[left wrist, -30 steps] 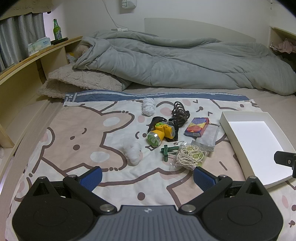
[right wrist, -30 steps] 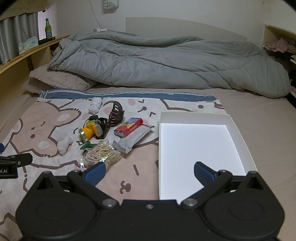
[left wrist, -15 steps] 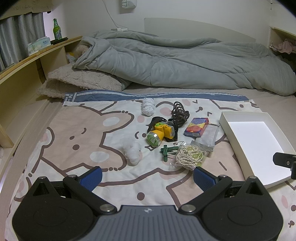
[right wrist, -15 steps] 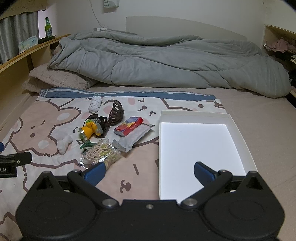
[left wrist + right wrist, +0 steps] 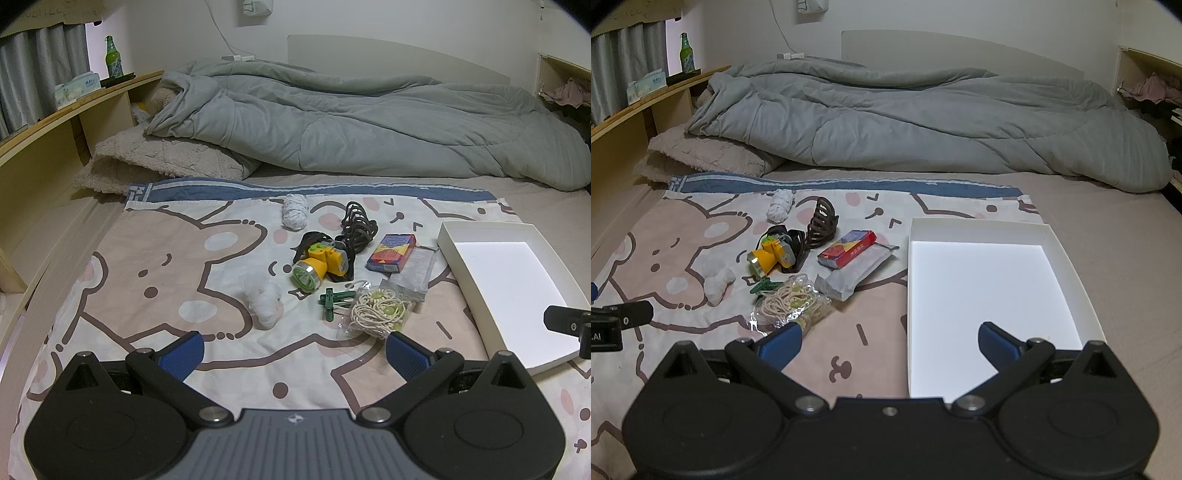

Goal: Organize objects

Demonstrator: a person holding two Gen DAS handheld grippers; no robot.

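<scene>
Small objects lie in a cluster on a cartoon-print sheet: a yellow headlamp (image 5: 321, 264) (image 5: 772, 256), a brown hair claw (image 5: 360, 221) (image 5: 822, 221), a red and blue card box (image 5: 391, 249) (image 5: 849, 251), a silver pouch (image 5: 857, 271), green clothespins (image 5: 334, 299), a bag of rubber bands (image 5: 376, 308) (image 5: 790, 304) and two white cloth wads (image 5: 295, 212) (image 5: 264, 299). An empty white tray (image 5: 452, 243) (image 5: 1067, 251) lies to their right. My left gripper (image 5: 293, 354) is open and empty, just short of the cluster. My right gripper (image 5: 888, 341) is open and empty at the tray's near left edge.
A rumpled grey duvet (image 5: 351, 125) and a beige fleece pillow (image 5: 159, 162) fill the far side of the bed. A wooden headboard shelf (image 5: 66, 110) along the left carries a green bottle (image 5: 112, 61) and a tissue pack. Clothes sit on a shelf at the far right (image 5: 1152, 88).
Both grippers have drifted very slightly; the objects and tray have not moved. Both jaws stay open.
</scene>
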